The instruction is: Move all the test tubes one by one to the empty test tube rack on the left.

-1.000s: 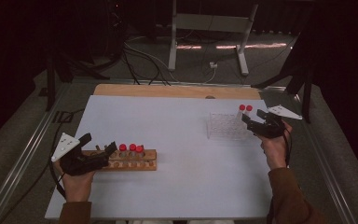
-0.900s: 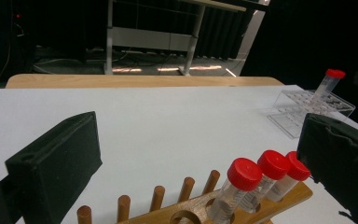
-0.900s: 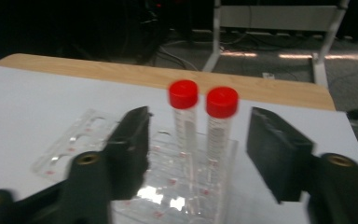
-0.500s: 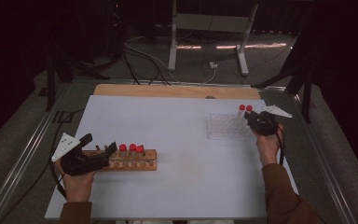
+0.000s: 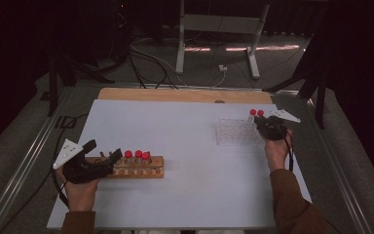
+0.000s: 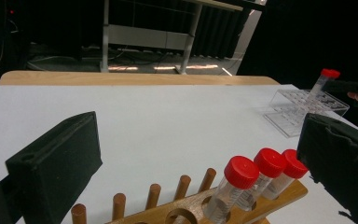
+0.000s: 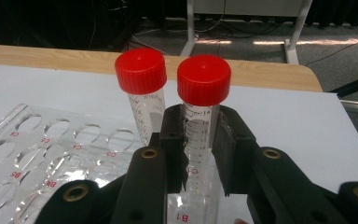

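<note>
My right gripper (image 7: 199, 128) is shut on a red-capped tube (image 7: 198, 140) that stands upright in the clear plastic rack (image 7: 37, 154); its jaws have just closed on it. A second red-capped tube (image 7: 141, 70) stands right beside it. From above, the right gripper (image 5: 269, 126) sits at the clear rack's (image 5: 233, 131) right end. My left gripper (image 5: 104, 150) is open at the left end of the wooden peg rack (image 5: 148, 172), which holds three red-capped tubes (image 5: 138, 154). In the left gripper view the wooden rack (image 6: 182, 210) and its tubes (image 6: 240, 172) lie between the wide-apart jaws.
The white sheet (image 5: 185, 136) covers the table, with a wooden strip (image 5: 175, 95) along its far edge. Cables and a metal stand (image 5: 214, 44) are on the floor beyond. The clear rack (image 6: 303, 105) has many vacant holes.
The right hand has shifted slightly down and in toward the two tubes at the clear rack. The left hand and the wooden rack have kept still.
</note>
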